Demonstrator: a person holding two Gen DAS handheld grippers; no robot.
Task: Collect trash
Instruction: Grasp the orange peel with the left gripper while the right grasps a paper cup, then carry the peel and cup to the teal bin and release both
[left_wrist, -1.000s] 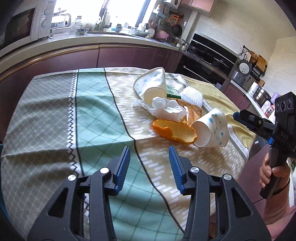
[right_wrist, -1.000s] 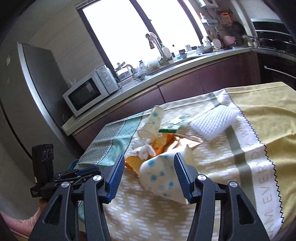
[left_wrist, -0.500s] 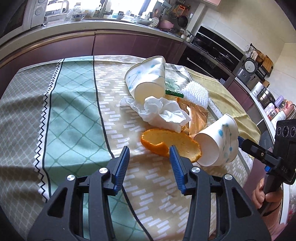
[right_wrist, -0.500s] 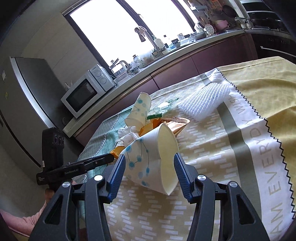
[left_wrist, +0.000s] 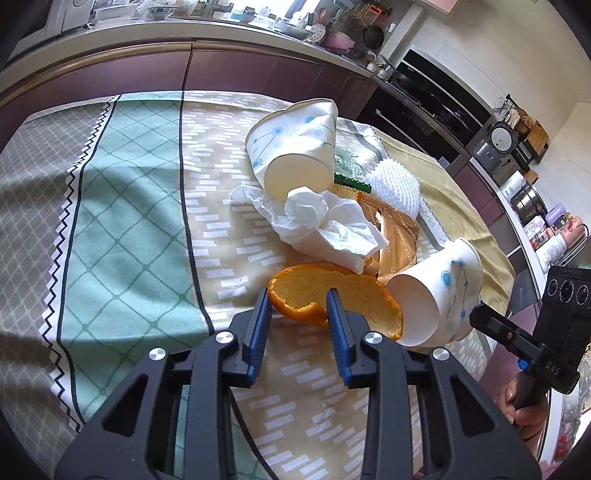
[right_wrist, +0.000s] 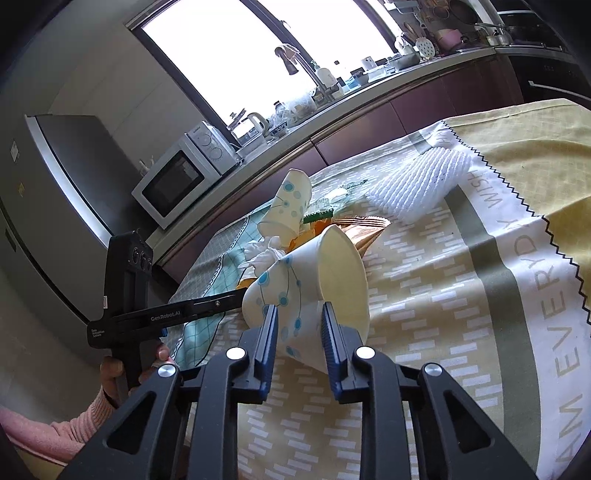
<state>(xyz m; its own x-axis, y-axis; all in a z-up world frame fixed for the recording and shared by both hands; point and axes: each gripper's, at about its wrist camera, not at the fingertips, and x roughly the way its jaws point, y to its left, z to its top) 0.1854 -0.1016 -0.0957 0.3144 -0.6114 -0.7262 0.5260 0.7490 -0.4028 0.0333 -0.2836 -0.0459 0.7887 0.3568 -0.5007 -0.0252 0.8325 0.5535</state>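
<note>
My left claw (left_wrist: 298, 314) has just been closing and its blue pads now pinch the near edge of the curved orange peel (left_wrist: 332, 299) lying on the cloth-covered worktop (left_wrist: 129, 236). My right claw (right_wrist: 298, 328) has also just narrowed, squeezing the dented white paper cup with blue dots (right_wrist: 310, 280) lying on its side beside the peel.

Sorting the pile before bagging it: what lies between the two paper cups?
In the left wrist view, a crumpled tissue and a gold wrapper lie between the far cup and the near cup, with the orange peel beside the near one.
</note>
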